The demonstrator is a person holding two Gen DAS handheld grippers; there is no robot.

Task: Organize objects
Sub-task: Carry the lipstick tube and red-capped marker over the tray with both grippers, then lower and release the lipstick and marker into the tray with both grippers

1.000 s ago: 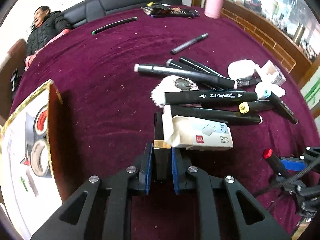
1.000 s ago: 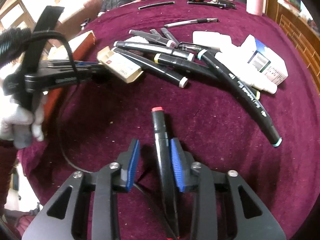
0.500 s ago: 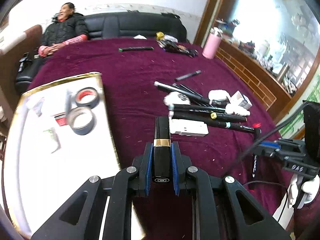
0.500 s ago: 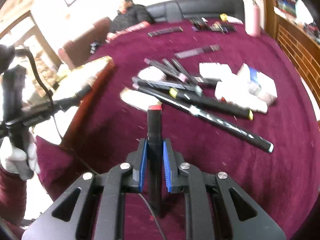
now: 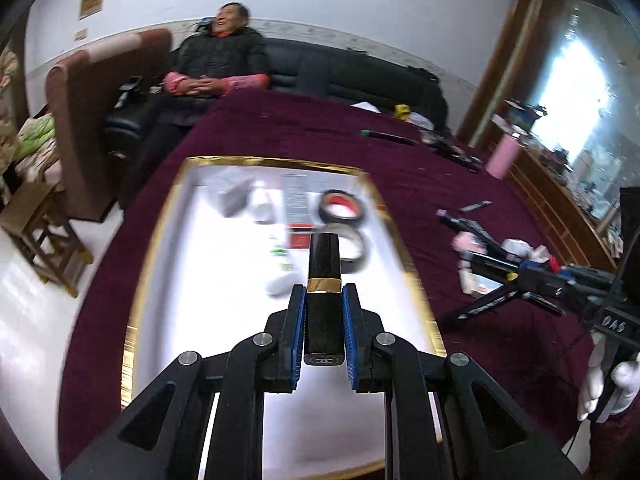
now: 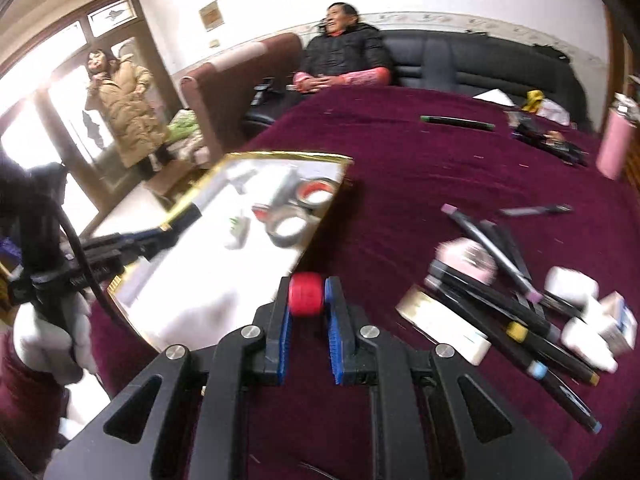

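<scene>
Black gold-banded lipstick tube clamped in left gripper above white gold-rimmed tray; right gripper grips red-capped marker. Next, probably: lower, let go.

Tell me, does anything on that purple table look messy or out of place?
Yes: the black markers lie crisscrossed in a heap with small white boxes at the right, while the gold-rimmed tray holds tape rolls. A green-tipped pen lies alone far back.

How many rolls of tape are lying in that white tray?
2: a red-cored tape roll toward the white tray's far right side, and a grey tape roll touching it, nearer the camera. Nothing suggests more.
</scene>
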